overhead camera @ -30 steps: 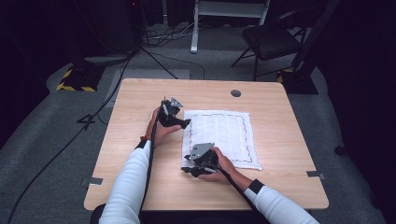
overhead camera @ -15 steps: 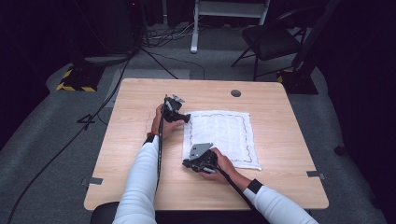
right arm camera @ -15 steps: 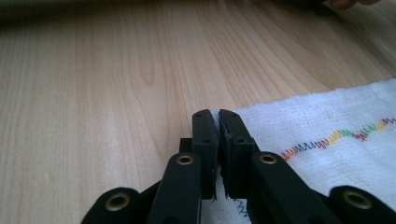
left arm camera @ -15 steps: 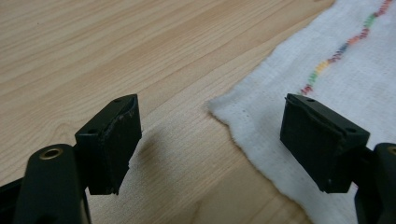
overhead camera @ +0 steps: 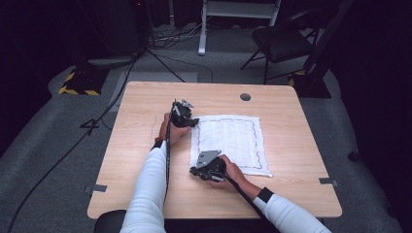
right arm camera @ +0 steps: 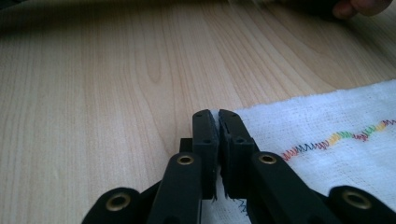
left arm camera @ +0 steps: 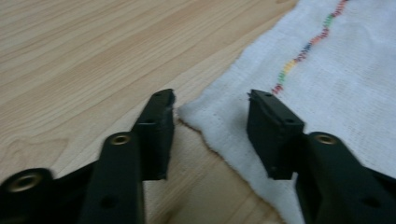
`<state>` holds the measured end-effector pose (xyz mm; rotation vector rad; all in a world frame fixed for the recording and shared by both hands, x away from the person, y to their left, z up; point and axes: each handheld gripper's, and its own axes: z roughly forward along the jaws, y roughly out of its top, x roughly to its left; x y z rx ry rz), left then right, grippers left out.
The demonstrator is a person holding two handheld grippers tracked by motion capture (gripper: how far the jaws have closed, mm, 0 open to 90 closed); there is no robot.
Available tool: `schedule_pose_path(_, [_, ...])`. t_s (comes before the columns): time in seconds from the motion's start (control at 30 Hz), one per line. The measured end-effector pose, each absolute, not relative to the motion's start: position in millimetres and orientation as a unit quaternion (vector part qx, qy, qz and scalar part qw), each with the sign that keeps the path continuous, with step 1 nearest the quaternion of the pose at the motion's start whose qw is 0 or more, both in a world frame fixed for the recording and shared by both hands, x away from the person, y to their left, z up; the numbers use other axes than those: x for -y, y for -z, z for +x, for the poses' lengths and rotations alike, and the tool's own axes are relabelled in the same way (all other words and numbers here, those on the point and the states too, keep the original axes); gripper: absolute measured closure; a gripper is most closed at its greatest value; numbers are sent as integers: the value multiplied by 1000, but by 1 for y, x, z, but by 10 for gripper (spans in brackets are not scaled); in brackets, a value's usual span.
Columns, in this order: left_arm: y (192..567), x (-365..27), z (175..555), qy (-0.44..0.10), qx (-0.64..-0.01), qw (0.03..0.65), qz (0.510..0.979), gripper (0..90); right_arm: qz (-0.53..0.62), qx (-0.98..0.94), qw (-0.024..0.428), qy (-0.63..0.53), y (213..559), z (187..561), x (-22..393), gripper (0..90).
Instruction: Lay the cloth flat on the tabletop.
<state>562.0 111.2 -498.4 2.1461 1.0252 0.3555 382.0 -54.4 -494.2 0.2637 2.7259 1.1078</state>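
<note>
Right, white cloth (overhead camera: 229,141) lies flat on the counter (overhead camera: 145,189), set right of centre, its sides roughly square to the counter edges. Thin weave, raw fraying hem, a line of rainbow stitching (left arm camera: 306,49) running just inside the border; no folds or wrinkles of note.

What changed: a second ago the right tongs (overhead camera: 195,172) stood part open at the cloth's near-left corner; now they are pinched tight on it, and in the right gripper view the hem edge (right arm camera: 217,114) sits sandwiched between the pads. The left tongs (overhead camera: 194,121) have come across to the far-left corner, and their jaws have just been closing. They stand at a medium gap, with the corner tip (left arm camera: 189,111) lying between them but neither pad pressing on it yet. One finger (left arm camera: 156,133) rests over bare wood, the other finger (left arm camera: 273,133) over the cloth.

Read: one corner secured, second grip half done. Looks like setup for a fold, lifting the left edge by both corners. Left still needs to close fully on the corner; that tip is small and could slip out from between the pads.

Elsewhere, a grommet hole (overhead camera: 245,97) near the far edge, tape tabs on the near corners of the counter, a chair (overhead camera: 284,41) beyond.
</note>
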Motion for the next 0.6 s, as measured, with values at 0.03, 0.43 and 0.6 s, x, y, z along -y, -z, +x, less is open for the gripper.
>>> schedule_pose_path(0.03, [498,-111,562,-135,-395,362,833,607,88,-919,94,-373,494,382,54,864])
schedule_pose_path(0.43, [497,-118,562,-110,-386,370,838,853,88,-916,96,-379,492,385,54,869])
schedule_pose_path(0.6, [495,-122,562,-118,-388,363,839,856,88,-913,99,-385,488,385,53,870])
